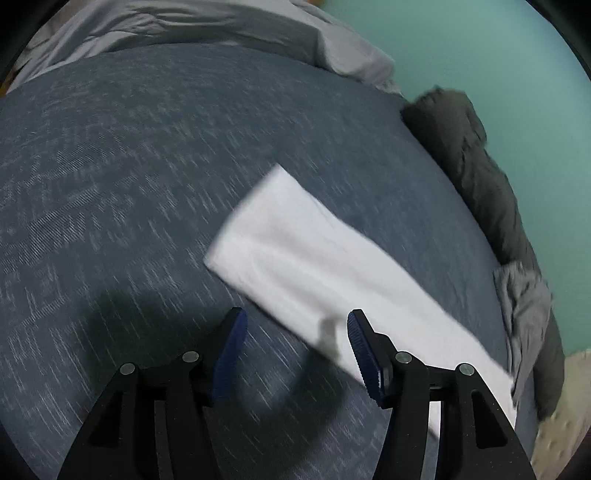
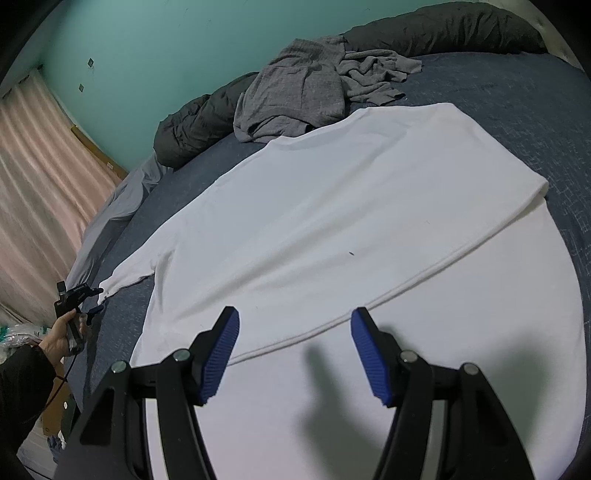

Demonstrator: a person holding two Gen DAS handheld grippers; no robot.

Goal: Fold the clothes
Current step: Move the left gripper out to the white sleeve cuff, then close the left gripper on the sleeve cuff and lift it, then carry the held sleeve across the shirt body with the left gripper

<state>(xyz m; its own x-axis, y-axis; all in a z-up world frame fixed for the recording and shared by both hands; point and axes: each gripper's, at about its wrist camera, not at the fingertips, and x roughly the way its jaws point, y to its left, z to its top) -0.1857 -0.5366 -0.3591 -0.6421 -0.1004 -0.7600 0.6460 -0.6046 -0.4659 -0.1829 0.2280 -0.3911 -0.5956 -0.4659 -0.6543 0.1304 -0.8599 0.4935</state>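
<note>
A white long-sleeved shirt [image 2: 332, 221] lies spread on the blue-grey bedspread [image 2: 517, 110], its right side folded over along a long edge. My right gripper [image 2: 295, 314] hovers open over the shirt's near part, holding nothing. The shirt's left sleeve [image 1: 314, 266] stretches diagonally in the left wrist view, which is blurred. My left gripper [image 1: 295, 321] is open just above the sleeve's near edge, nothing between its blue pads. In the right wrist view a hand holds the left gripper [image 2: 79, 295] by the sleeve's cuff [image 2: 110, 284].
A crumpled grey garment [image 2: 303, 92] lies beyond the shirt's collar. A dark rolled blanket [image 2: 443, 29] runs along the teal wall. A pale grey sheet [image 1: 184, 26] is bunched at the bed's far end. A pink curtain [image 2: 37, 192] hangs at left.
</note>
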